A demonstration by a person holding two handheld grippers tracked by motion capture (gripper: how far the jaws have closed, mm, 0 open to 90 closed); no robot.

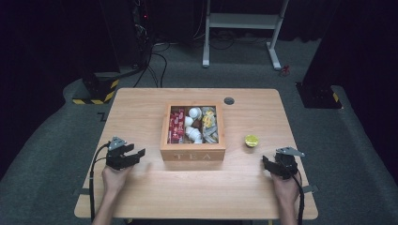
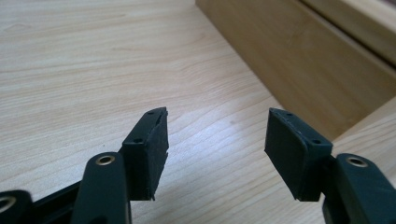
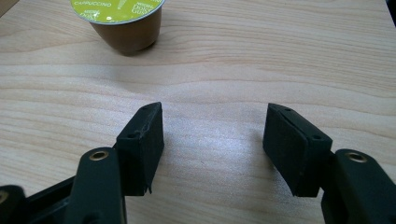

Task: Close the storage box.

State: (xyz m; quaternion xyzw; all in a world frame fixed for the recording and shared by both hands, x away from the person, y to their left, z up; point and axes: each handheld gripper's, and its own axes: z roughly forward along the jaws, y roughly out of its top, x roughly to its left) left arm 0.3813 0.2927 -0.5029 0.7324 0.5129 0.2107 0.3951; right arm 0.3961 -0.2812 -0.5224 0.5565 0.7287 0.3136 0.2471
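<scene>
A wooden tea box [image 1: 192,153] sits in the middle of the tabletop [image 1: 141,108], its lid off and its compartments holding red packets [image 1: 176,125], white pods [image 1: 193,123] and some mixed sachets [image 1: 209,125]. A small dark grommet [image 1: 229,101] is set into the tabletop behind it. A coffee capsule [image 1: 251,140] with a yellow-green foil lid stands upright on the bare wood just right of the box, apart from it.

My left gripper [image 1: 126,157] rests near the box's front left corner; in the left gripper view its fingers [image 2: 150,149] are spread wide with nothing between them, and the box's side wall [image 2: 299,70] runs ahead and to their right, not touching.

My right gripper [image 1: 280,164] sits near the right front of the tabletop, its fingers [image 3: 144,142] equally wide apart and empty. In the right gripper view the capsule [image 3: 122,23] stands ahead and to the left of the gap, clear wood between it and the fingertips. Nothing lies between them.
</scene>
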